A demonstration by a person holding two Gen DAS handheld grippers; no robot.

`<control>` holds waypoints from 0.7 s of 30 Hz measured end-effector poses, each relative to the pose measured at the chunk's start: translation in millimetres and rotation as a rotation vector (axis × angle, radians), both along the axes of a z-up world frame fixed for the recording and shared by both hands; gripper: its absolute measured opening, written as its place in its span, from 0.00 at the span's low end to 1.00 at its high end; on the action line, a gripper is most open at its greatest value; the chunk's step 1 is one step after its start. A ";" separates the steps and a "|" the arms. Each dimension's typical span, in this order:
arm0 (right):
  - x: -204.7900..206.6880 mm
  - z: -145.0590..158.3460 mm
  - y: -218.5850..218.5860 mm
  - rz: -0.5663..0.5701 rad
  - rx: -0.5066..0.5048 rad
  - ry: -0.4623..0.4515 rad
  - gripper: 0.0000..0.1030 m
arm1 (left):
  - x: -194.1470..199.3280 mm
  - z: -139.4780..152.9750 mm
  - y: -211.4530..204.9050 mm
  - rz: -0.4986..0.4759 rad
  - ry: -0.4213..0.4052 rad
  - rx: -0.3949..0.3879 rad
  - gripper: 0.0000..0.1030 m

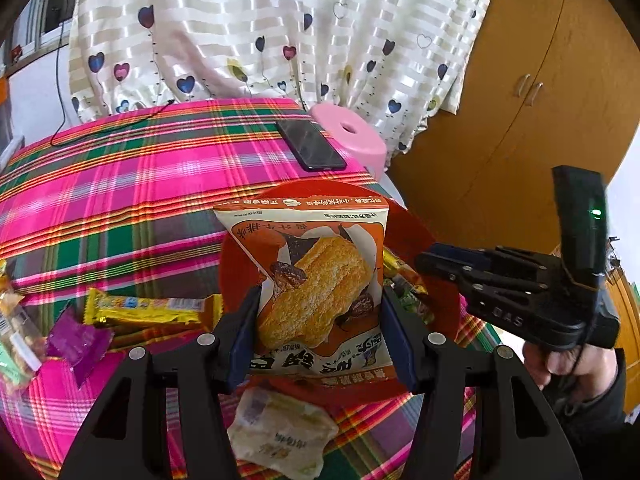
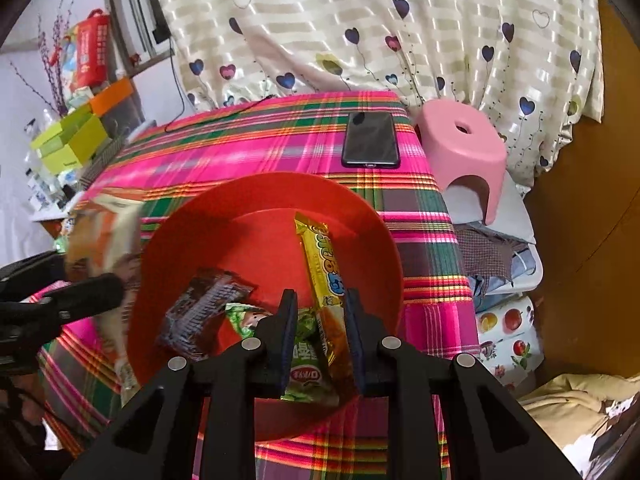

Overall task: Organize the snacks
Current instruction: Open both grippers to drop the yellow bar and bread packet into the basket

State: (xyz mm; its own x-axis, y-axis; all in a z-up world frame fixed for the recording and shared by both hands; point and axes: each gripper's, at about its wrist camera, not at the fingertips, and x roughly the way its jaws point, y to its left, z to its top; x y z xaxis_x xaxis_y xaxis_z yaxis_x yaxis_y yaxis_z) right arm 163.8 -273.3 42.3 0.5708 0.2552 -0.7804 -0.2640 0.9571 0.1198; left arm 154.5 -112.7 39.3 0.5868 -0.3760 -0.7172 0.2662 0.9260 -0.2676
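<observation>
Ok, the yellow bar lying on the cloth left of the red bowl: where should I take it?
Mid-length, across its narrow width. The yellow bar lies flat and long on the plaid cloth, so come from above with the tongs straddling its long edges. The middle is clear of the purple packet at its left end.

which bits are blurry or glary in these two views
Left wrist view: the orange snack bag between the left gripper fingers is sharp; glare streaks the curtain; fisheye bends the table edge. Right wrist view: that same bag is motion-smeared at left; the bowl and phone are crisp.
</observation>
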 end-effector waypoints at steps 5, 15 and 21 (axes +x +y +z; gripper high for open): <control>-4.0 2.3 -0.2 0.016 0.015 0.003 0.21 | 10.8 -8.2 -8.6 -0.015 0.024 0.007 0.56; -8.1 -7.7 -2.0 0.027 0.034 0.038 0.22 | 18.8 -17.7 -9.3 0.010 0.012 0.029 0.57; -14.5 -7.9 5.1 0.071 0.053 0.037 0.22 | 12.5 -15.3 -3.1 0.034 -0.003 0.026 0.57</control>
